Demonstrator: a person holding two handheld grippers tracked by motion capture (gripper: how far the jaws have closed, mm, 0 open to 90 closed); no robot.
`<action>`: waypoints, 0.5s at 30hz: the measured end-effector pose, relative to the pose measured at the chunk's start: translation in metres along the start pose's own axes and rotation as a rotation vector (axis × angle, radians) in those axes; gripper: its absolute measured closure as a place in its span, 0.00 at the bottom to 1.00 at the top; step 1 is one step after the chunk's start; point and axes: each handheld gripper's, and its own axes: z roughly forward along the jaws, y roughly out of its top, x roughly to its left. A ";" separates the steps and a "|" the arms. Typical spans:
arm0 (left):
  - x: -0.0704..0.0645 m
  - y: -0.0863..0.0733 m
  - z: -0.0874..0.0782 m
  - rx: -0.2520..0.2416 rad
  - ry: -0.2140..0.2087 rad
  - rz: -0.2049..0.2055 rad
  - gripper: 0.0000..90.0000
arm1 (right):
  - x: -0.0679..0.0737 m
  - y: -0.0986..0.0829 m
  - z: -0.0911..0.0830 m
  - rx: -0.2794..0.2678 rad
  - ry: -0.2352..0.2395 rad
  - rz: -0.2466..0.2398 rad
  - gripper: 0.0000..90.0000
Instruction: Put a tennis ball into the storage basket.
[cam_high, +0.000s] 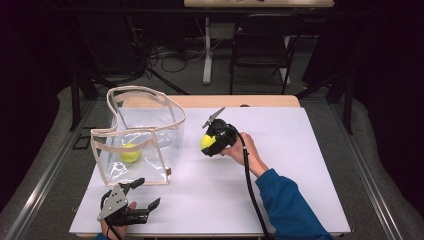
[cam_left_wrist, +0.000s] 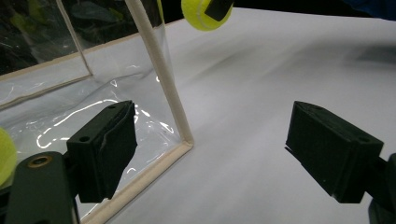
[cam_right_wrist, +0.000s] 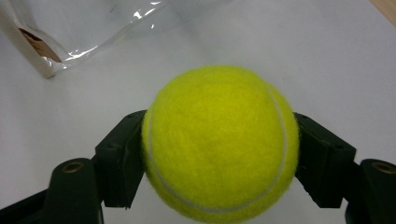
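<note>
A white sheet covers most of the desk (cam_high: 280, 165), with a strip of pale wood bare along the far edge. Around it the room is dark: grey floor, a tangle of cables, black stands, and the white leg of another table beyond the far edge.

The right gripper (cam_high: 212, 142) is held above the middle of the desk, its jaws clamped on a tennis ball (cam_right_wrist: 219, 142) from both sides. The ball is bright yellow-green and fuzzy, with a pale curved seam running round it; it is lifted clear of the sheet. The person's hand and blue sleeve (cam_high: 290, 205) come in from the near edge.

A clear plastic bag (cam_high: 137, 135) with cream trim stands upright near the left edge of the desk, mouth open at the top. A second tennis ball (cam_high: 130, 153) lies inside it on the bottom.

The left gripper (cam_high: 142, 192) is by the near left corner, just in front of the bag, its jaws spread wide with nothing between them
</note>
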 end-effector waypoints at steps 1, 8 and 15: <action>0.000 0.000 0.000 -0.001 0.001 -0.001 0.18 | 0.000 0.000 -0.001 0.002 0.001 0.001 0.29; 0.000 0.000 0.000 -0.002 -0.001 0.001 0.18 | -0.001 0.004 -0.010 -0.007 -0.001 -0.003 0.29; 0.000 0.000 0.000 -0.003 0.001 0.002 0.18 | -0.001 0.005 -0.016 -0.010 -0.005 0.000 0.29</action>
